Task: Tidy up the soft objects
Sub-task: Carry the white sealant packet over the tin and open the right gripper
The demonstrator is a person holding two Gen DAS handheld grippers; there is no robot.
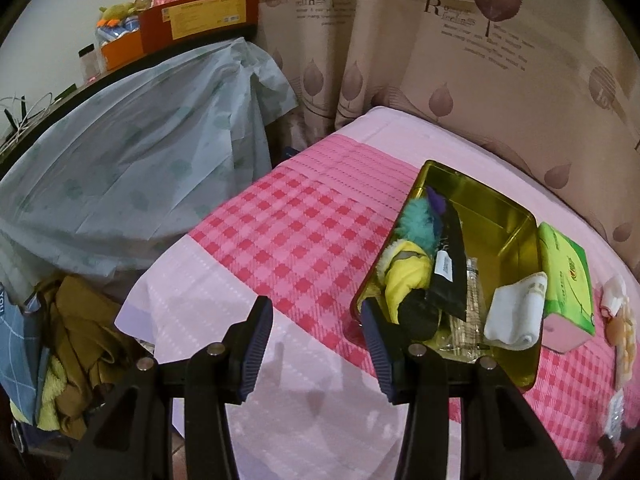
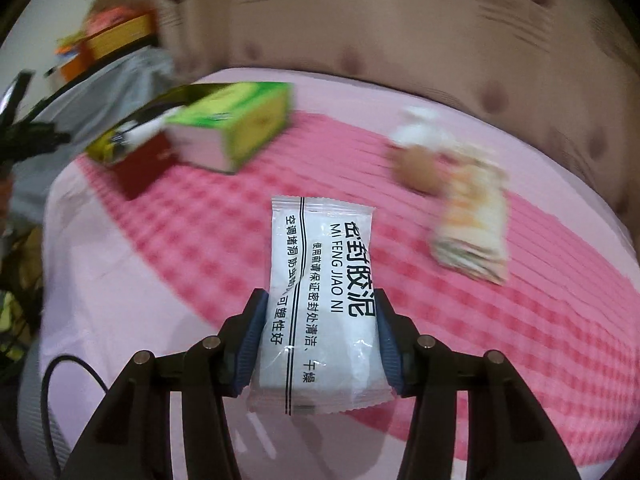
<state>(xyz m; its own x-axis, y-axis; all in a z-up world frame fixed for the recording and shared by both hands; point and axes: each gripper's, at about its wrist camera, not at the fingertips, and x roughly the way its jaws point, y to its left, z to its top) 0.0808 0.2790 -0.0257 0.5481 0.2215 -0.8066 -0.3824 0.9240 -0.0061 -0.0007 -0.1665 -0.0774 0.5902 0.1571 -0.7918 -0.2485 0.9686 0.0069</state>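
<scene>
Right wrist: white packet (image 2: 320, 300) lengthwise, away.

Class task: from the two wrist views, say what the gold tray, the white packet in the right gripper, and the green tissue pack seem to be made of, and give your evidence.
Gold tray: probably thin metal; glossy, reflective walls.
White packet: plastic film, semi-gloss, with crimped sawtooth ends; held in the right gripper.
Green tissue pack: likely soft printed plastic wrap, with slight sheen and rounded corners.

A beige leaf-print curtain (image 1: 440, 60) fills the upper frame; at left, a shelf (image 1: 120, 68) draped in pale, possibly plastic, sheeting (image 1: 132, 152).
</scene>
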